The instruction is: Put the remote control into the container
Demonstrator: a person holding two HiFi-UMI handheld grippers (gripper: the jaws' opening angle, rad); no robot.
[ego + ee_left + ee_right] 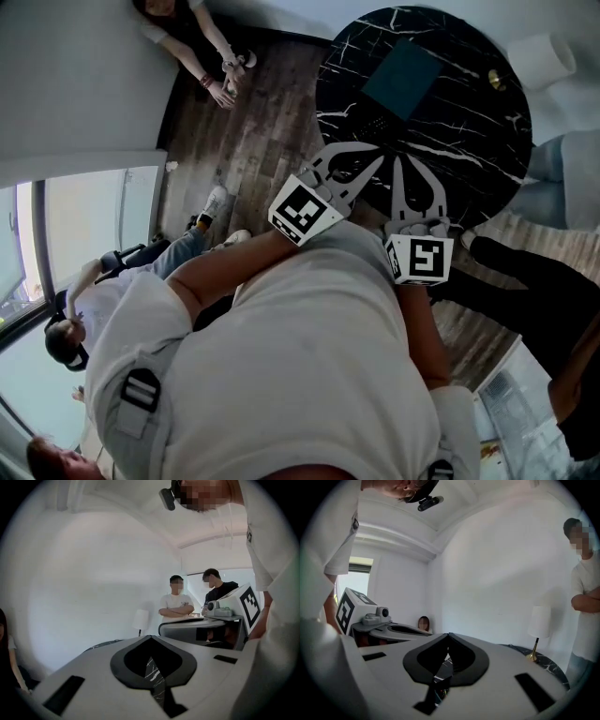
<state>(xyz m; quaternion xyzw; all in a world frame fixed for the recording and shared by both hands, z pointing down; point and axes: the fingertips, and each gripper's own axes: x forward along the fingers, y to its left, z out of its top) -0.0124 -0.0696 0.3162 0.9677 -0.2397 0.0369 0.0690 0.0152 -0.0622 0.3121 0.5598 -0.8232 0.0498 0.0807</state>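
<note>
A dark teal square container (403, 79) lies on the round black marble table (469, 122). Just beside it, toward me, is a dark remote control (372, 123), hard to make out against the marble. My left gripper (380, 159) and right gripper (402, 159) hover side by side over the table's near edge, a short way from the remote. Both are shut with nothing held. In the left gripper view, the left gripper (150, 637) has its jaws meeting at the tip. The right gripper (449, 634) looks the same in its own view, with marble showing through the gap.
A white-shaded lamp (544, 58) on a brass base (495, 80) stands at the table's far right edge. A person sits on the wood floor (192, 42) at the back left. Other people stand close on the right (525, 281) and lower left (112, 281).
</note>
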